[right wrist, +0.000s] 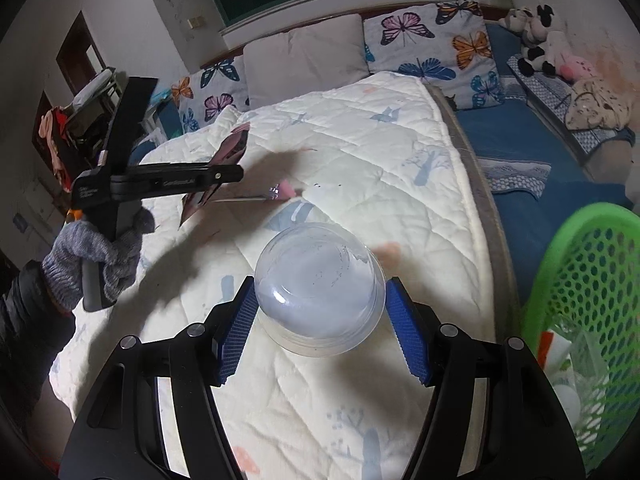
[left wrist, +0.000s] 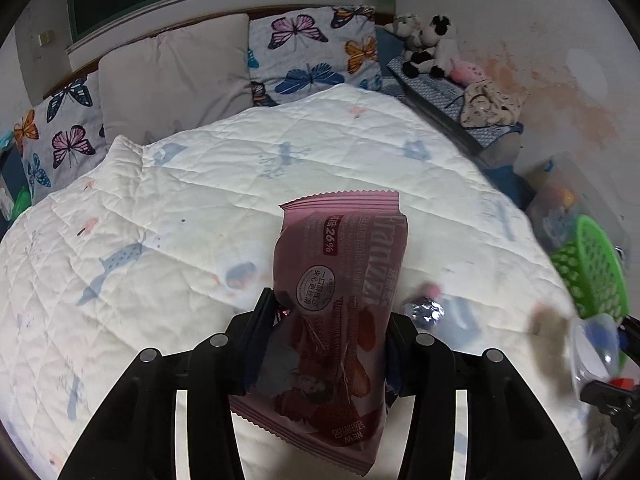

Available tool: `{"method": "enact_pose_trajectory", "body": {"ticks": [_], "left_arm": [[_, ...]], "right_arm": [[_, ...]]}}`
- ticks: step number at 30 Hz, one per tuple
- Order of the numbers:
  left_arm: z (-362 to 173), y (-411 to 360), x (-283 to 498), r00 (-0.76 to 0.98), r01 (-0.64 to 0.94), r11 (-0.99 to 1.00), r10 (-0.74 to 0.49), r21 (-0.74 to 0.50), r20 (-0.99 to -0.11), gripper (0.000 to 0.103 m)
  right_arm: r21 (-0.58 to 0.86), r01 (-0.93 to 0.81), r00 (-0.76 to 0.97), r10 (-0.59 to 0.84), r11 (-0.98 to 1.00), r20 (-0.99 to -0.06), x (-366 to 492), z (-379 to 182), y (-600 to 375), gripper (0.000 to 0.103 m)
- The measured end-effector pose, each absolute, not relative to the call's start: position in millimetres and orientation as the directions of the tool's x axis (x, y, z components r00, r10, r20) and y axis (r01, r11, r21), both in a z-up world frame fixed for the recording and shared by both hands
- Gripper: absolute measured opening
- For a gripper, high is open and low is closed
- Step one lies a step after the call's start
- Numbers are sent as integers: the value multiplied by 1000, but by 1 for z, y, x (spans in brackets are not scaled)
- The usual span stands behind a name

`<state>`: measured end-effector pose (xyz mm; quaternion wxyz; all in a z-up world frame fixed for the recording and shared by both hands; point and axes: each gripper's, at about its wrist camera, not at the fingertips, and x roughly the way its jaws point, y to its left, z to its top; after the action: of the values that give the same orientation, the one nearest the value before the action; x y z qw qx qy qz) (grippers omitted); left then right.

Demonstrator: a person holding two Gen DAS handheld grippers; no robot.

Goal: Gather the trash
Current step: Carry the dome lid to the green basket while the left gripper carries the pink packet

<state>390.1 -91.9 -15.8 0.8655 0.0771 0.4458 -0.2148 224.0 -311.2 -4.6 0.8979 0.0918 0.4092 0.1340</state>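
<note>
1. Wide bare quilt [right wrist: 360,128] stretches from mid-bed to the pillows [right wrist: 304,56] — open room there.
2. Green basket [right wrist: 592,280] stands off the quilt's right edge, mouth reachable, trash already inside.
3. A small pink scrap [right wrist: 286,192] lies on the quilt between both grippers.
4. Stuffed toys [right wrist: 536,36] crowd the far corner beyond the basket.

I see a glossy, crinkled pink plastic snack wrapper [left wrist: 340,320] and a clear, smooth plastic dome-shaped cup [right wrist: 320,288] catching highlights. Under them lies a matt white quilted cloth bedspread [right wrist: 360,140], soft and stitched. My right gripper's blue pads [right wrist: 236,332] look rough and knurled. The green perforated plastic basket [right wrist: 592,280] looks slightly shiny.
</note>
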Motion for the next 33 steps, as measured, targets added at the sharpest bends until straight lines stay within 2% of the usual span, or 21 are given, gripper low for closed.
{"method": "enact_pose_trajectory", "body": {"ticks": [16,33], "left_arm": [[31,-157,289,476,580,807,-444,-108,-759,46],[64,-256,239,418,710,695,-546,-114,-726,46]], "right_arm": [[250,-47,664,217,967,-716,158,-2,-366,65],[215,121,673,80,969,-736,116,-11,-442,65]]}}
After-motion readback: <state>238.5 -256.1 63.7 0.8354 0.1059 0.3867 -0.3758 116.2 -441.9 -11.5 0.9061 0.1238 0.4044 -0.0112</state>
